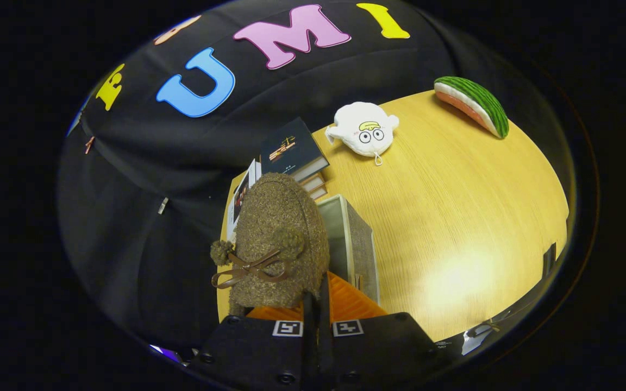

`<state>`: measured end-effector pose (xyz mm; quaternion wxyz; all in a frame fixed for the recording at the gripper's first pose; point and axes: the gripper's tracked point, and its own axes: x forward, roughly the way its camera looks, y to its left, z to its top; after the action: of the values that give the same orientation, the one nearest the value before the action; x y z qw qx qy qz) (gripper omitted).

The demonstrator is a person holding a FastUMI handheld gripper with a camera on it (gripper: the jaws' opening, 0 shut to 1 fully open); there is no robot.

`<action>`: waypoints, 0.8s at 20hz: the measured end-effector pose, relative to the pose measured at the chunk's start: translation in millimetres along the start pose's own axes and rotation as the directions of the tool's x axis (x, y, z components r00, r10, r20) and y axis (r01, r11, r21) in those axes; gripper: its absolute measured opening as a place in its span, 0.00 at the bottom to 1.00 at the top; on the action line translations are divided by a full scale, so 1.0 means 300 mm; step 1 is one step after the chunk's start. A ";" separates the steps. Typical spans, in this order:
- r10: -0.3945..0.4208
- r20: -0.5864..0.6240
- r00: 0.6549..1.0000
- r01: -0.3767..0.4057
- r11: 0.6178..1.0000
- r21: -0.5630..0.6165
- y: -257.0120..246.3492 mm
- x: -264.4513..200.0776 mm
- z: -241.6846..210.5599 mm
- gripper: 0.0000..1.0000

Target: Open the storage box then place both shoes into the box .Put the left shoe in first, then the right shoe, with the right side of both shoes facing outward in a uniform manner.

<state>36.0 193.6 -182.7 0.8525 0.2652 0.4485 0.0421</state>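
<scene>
The wooden table [454,217] is the biggest thing you see, and it spreads out far past your fingers. On it, just ahead of your gripper [317,304], sits the storage box [352,244]. It is grey cloth and its top looks open, so I think it is ready to take a shoe.

You are holding a fuzzy brown shoe [280,239] with a little bow [248,270] and pom-poms. Your fingers are pressed almost together, and they seem to pinch the edge of the shoe. It hangs above the near side of the box, likely so it can go down inside.

Behind the box is a stack of books [294,152]. Farther off lie a white plush toy [364,129] and a watermelon slice toy [473,104], well apart from the box.

The shoe hides much of the box. You cannot see inside it, so you cannot tell if another shoe is there. You cannot tell if this is the left or right shoe either.
</scene>
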 end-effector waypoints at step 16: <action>0.178 0.349 0.920 -0.116 0.975 -0.191 0.198 -0.299 0.299 0.98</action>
<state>63.1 179.4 -46.1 0.9342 0.2292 0.2566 0.0937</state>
